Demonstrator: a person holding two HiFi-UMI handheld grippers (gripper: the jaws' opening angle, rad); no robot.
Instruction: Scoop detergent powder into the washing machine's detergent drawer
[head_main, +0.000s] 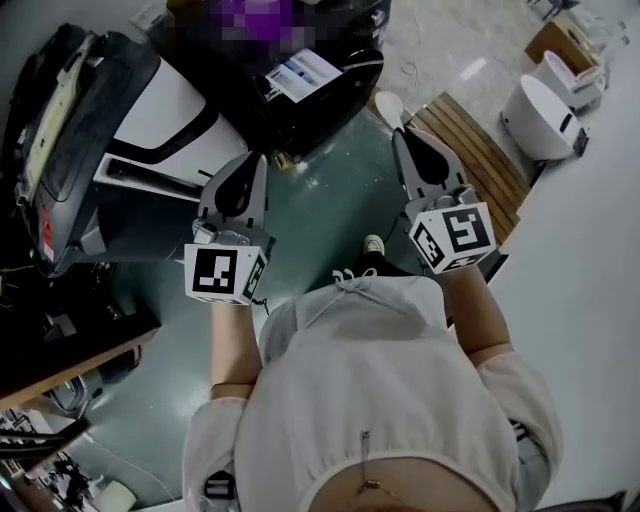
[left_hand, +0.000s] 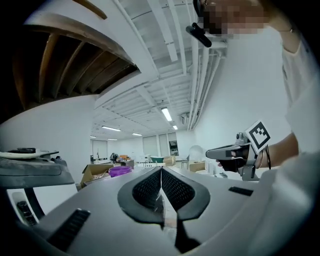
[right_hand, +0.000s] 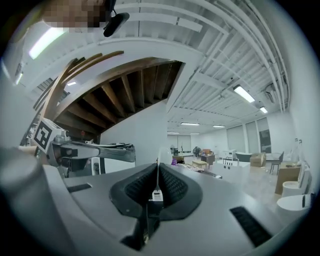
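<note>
— Your right gripper (head_main: 401, 132) has its jaws shut on the spoon (head_main: 388, 103). The thin white handle is pinched between the ribbed black pads, standing edge-on in the right gripper view. Its long axis runs along the jaws, and the pale, rounded bowl sticks out past the tips, pointing away from you.

— Your left gripper (left_hand: 161, 184) carries nothing. Its two dark mesh-textured pads meet along one seam with no gap.

— You hold both bare forearms out in front of your body. The grippers sit side by side and well apart, and both point forward. Each marker cube sits at the rear, just above your wrist.

— Ahead and to the left of your left claw stands a large appliance (head_main: 150, 125), smooth white panels set in glossy black casing. I cannot tell whether it has a drawer.

— Just right of the spoon's bowl lies a wooden slatted platform (head_main: 480, 155), brown boards running in parallel. Below both claws is a dull green-grey floor (head_main: 320, 215).
</note>
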